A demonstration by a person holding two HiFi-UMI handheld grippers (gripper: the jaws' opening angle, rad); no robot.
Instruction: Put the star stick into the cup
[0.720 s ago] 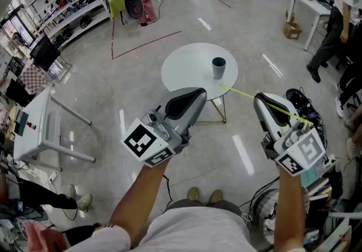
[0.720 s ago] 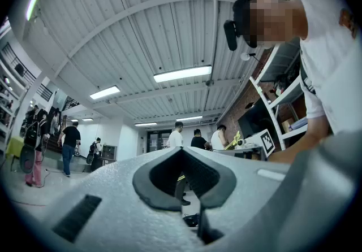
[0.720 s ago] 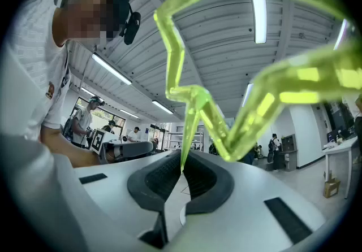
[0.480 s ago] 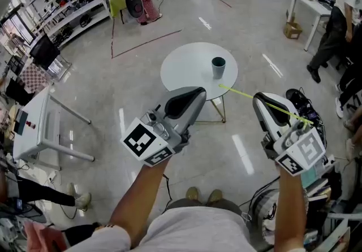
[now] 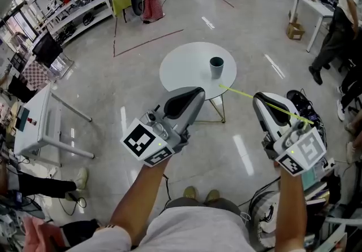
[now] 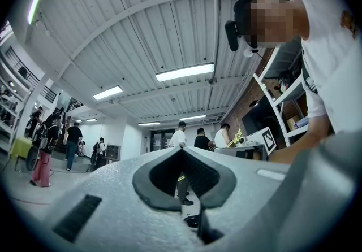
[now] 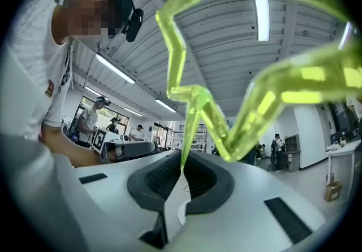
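A small dark cup [image 5: 216, 67] stands upright on the right part of a round white table [image 5: 184, 67] ahead of me. The star stick [image 5: 243, 94] is thin and yellow-green. My right gripper [image 5: 259, 99] is shut on it, and its free end points left toward the table's near edge, short of the cup. In the right gripper view the star stick's [image 7: 191, 111] shaft runs down between the closed pads of my right gripper [image 7: 182, 160], with the star head large and close to the lens. My left gripper [image 5: 198, 94] [image 6: 181, 151] is shut and empty, held over the table's near edge.
A white bench table [image 5: 34, 126] stands at the left and shelving [image 5: 68, 2] at the far left. A person [image 5: 339, 13] stands by a desk [image 5: 308, 2] at the right, near a cardboard box [image 5: 292, 29]. Dark bags [image 5: 302, 104] lie beside my right gripper.
Both grippers and the stick keep their places. Only the background shifts slightly as the head camera moves.
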